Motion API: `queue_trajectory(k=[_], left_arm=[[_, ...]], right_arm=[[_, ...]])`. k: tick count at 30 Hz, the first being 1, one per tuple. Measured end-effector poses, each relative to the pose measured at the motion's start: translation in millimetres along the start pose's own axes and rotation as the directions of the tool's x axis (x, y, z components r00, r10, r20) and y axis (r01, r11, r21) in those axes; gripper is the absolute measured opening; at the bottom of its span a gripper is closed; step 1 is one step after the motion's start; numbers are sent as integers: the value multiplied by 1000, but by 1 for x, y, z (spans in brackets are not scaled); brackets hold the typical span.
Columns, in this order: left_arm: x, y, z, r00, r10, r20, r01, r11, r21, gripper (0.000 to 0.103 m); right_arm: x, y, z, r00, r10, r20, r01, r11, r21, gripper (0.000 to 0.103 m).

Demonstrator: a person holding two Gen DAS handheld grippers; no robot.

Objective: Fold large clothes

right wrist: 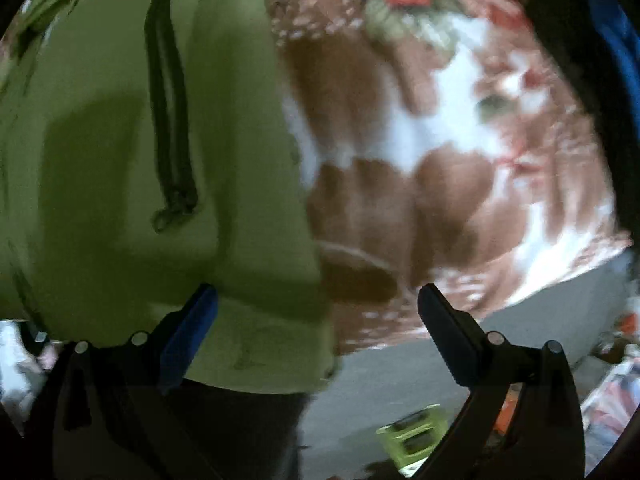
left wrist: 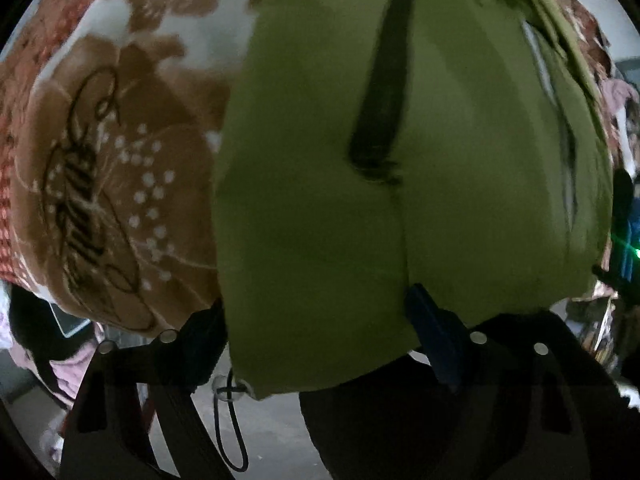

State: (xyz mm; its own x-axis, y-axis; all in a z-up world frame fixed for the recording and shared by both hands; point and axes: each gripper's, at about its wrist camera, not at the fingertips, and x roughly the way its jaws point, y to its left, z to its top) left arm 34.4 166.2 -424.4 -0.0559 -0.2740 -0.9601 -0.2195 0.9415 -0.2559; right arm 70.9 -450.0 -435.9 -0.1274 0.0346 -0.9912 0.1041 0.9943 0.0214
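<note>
**Both grippers wide over the green jacket's hem**

Nearest my left camera, the left gripper [left wrist: 316, 316] stands wide apart at the bottom of the frame. Its blue right finger [left wrist: 434, 336] rests against the lower edge of the green jacket [left wrist: 360, 220], while the dark left finger [left wrist: 200, 344] sits just outside the cloth's left border, so the hem lies between the jaws. I cannot tell whether the pads truly press on it. A black cord loop [left wrist: 230, 424] hangs from the jacket's lower corner.

My right gripper [right wrist: 316, 300] is also spread wide, low in its frame. Its blue left finger [right wrist: 192, 332] lies against the green jacket [right wrist: 120, 160] near the hem; the black right finger [right wrist: 448, 332] stands clear over the bedding, touching nothing. The jacket's right edge falls between the two fingers, ungripped.

Both tools point steeply downward at the bed.

A dark pocket zipper [left wrist: 384, 84] runs up the jacket at upper centre of the left view, and the other zipper [right wrist: 168, 112] shows at upper left of the right view. Under the jacket lies a floral bedspread [left wrist: 100, 140] in brown, white and red. Grey floor [right wrist: 380, 376] shows below the bed's edge, with a small green stool [right wrist: 416, 440] at lower centre right, blurred.
</note>
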Motion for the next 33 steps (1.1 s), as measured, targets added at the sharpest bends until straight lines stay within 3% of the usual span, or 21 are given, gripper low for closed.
queue_trajectory(k=[6, 8, 11, 13, 16, 17, 19, 26, 33], left_arm=[[-5, -31, 1, 999, -45, -13, 45, 997, 68, 75], [-10, -32, 4, 997, -80, -5, 80, 993, 87, 56], [-1, -19, 11, 999, -34, -15, 35, 997, 67, 51], [5, -16, 16, 999, -30, -32, 31, 999, 39, 38], [3, -28, 21, 999, -6, -53, 10, 997, 73, 16], [1, -32, 23, 998, 8, -60, -3, 996, 85, 9], [-11, -43, 27, 998, 8, -65, 1, 989, 147, 6], [-56, -63, 37, 998, -51, -38, 60, 963, 265, 4], [-110, -86, 65, 988, -150, 33, 127, 915, 383, 4]], right_arm=[[-9, 56, -17, 1000, -5, -27, 2, 991, -131, 71], [-10, 63, -15, 999, -36, -27, 31, 987, -155, 58], [-4, 70, -16, 997, -73, -21, 68, 979, -190, 45], [-5, 76, -21, 992, -129, -1, 125, 968, -218, 27], [-18, 82, -26, 986, -167, 22, 168, 960, -226, 5], [-25, 85, -28, 985, -169, 32, 172, 958, -232, 5], [-37, 96, -31, 983, -179, 47, 185, 949, -255, 4], [-89, 122, -20, 979, -171, 109, 195, 940, -278, 4], [-163, 166, 15, 954, -123, 273, 202, 938, -283, 3]])
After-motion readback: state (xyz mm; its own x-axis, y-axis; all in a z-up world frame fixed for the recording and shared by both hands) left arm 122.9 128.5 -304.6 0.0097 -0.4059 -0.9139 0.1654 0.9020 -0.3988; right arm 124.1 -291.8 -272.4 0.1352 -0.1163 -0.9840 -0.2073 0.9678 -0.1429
